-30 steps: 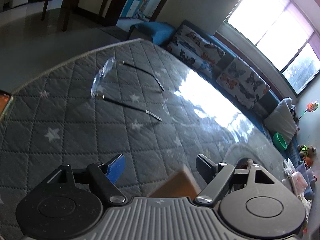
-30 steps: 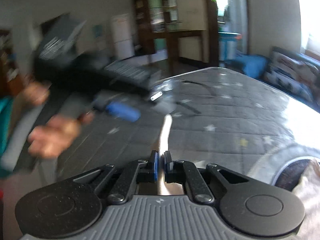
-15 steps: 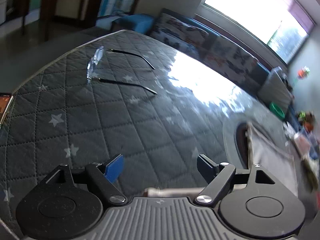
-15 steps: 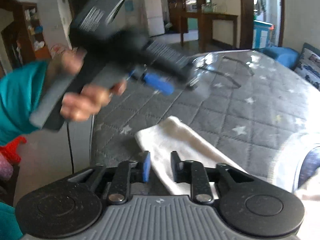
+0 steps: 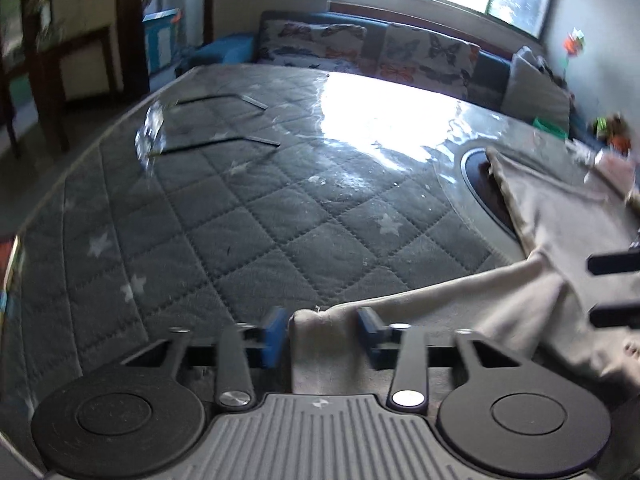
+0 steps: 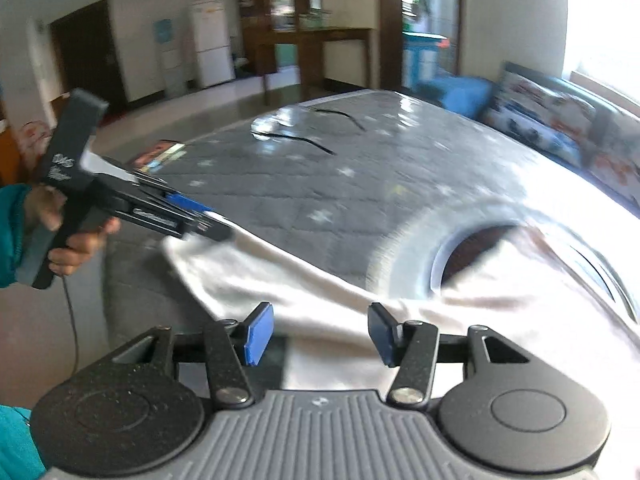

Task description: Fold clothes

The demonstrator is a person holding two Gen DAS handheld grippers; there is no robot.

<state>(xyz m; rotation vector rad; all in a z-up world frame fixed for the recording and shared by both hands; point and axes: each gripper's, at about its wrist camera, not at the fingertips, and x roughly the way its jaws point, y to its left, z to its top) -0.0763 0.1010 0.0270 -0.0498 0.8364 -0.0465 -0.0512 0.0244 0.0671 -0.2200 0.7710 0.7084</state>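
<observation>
Garment (image 5: 532, 304) corner between closing left tongs (image 5: 322, 330)

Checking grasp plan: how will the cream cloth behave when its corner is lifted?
Likely floppy: the cloth already lies in soft folds over the quilt. Probably light and prone to sag. The left gripper is closing its jaws around a bunched corner.

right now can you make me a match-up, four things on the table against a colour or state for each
Things:
1. garment
2. glasses
3. table cover
4. left tool

States:
a. clear lenses, arms unfolded
b. closing around a cloth corner
c. cream, draped over a round opening
d. grey, quilted, white stars

Pairs: 1-c, 2-a, 3-d, 4-b
</observation>
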